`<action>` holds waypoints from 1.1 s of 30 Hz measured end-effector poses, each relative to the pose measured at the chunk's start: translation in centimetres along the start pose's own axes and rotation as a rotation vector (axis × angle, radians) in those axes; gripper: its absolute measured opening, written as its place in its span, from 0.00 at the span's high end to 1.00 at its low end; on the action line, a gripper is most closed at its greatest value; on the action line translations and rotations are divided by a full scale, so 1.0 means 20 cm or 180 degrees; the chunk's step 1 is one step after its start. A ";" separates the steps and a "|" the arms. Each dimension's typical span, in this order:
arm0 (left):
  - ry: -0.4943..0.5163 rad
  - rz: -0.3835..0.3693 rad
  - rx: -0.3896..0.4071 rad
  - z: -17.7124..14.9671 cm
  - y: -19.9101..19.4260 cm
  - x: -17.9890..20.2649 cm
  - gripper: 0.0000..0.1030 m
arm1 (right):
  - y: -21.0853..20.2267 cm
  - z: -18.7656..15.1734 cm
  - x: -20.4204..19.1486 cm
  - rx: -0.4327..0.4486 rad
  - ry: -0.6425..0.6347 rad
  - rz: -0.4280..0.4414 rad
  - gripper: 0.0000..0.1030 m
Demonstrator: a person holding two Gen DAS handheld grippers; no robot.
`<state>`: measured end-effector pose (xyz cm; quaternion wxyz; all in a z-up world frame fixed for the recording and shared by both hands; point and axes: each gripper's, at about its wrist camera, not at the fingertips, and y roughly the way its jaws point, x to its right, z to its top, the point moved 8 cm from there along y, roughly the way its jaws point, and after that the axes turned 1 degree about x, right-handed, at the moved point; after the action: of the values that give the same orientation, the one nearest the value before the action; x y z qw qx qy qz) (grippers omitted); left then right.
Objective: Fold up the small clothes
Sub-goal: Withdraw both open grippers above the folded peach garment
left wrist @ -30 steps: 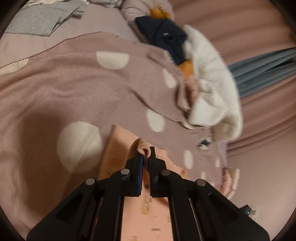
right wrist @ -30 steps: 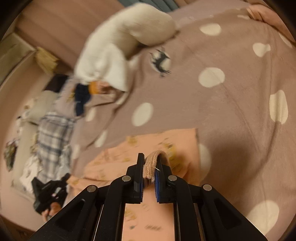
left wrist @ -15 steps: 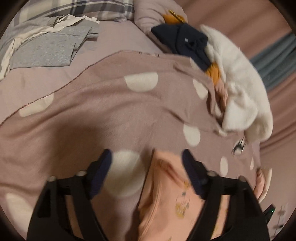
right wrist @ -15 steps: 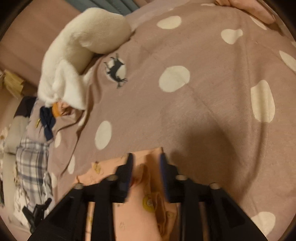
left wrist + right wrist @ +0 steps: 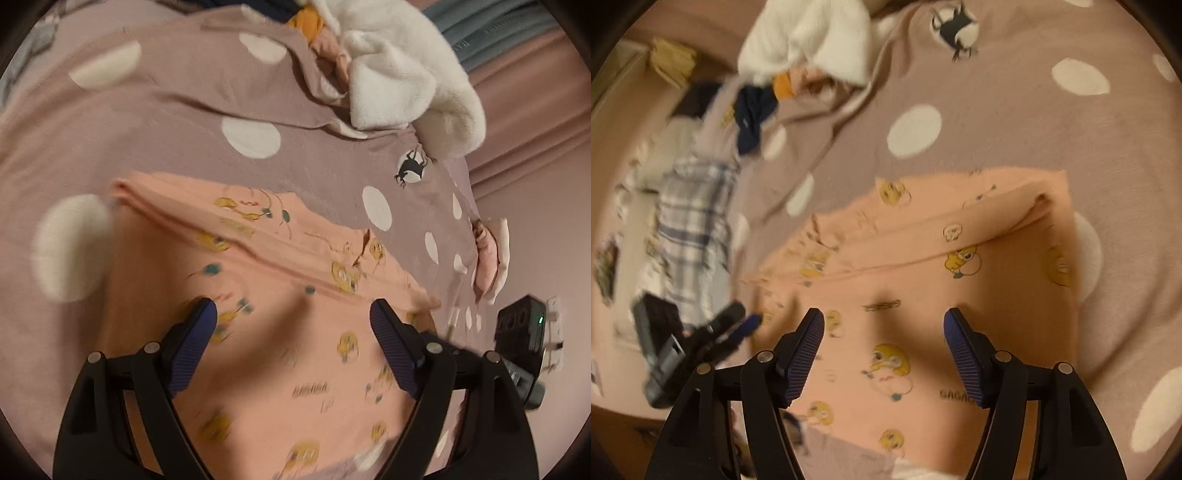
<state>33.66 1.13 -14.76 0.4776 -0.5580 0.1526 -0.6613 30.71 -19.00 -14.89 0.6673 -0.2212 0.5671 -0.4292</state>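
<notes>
Dotted mauve bedding [image 5: 155,122] lies under everything. Both grippers have just let go of the cloth they pinched a second ago: the left gripper [image 5: 291,314] stands wide, the right gripper [image 5: 884,319] is opening further, nothing between either pair of jaws. Directly beneath them sits the peach printed garment [image 5: 280,258], its folded edge just ahead, so one fold looks finished. Beyond waits a heap with a white fleece [image 5: 402,70]. No containers appear.

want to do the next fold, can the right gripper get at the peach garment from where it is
Probably yes. The right gripper, jaws opening and empty, sits just over the peach garment, which lies flat on the dotted blanket with nothing lying on top.
</notes>
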 end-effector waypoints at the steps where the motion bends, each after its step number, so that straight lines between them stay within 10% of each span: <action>1: -0.0023 0.0005 0.0013 0.02 0.04 0.01 0.18 | 0.03 0.02 0.01 0.0009 0.0010 0.0004 0.34; 11: -0.0479 -0.0168 0.1079 0.40 0.00 0.01 0.18 | 0.05 0.45 0.07 0.0909 0.0230 0.0131 0.34; 16: -0.0073 0.0205 0.0940 0.35 -0.03 0.00 0.15 | 0.04 0.43 0.16 0.0807 0.0155 -0.0044 0.34; 24: 0.0189 0.0448 0.0446 -0.08 -0.27 -0.10 0.08 | -0.25 0.07 0.18 0.0856 0.0047 -0.0515 0.20; 33: 0.0563 0.0778 0.0895 -0.56 -0.66 -0.14 0.01 | -0.56 -0.63 0.11 0.1402 -0.0172 -0.0353 0.10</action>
<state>17.44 6.26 -10.42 0.6122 -0.4029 0.1667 -0.6596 15.16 -24.28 -10.61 0.6897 -0.1124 0.4286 -0.5727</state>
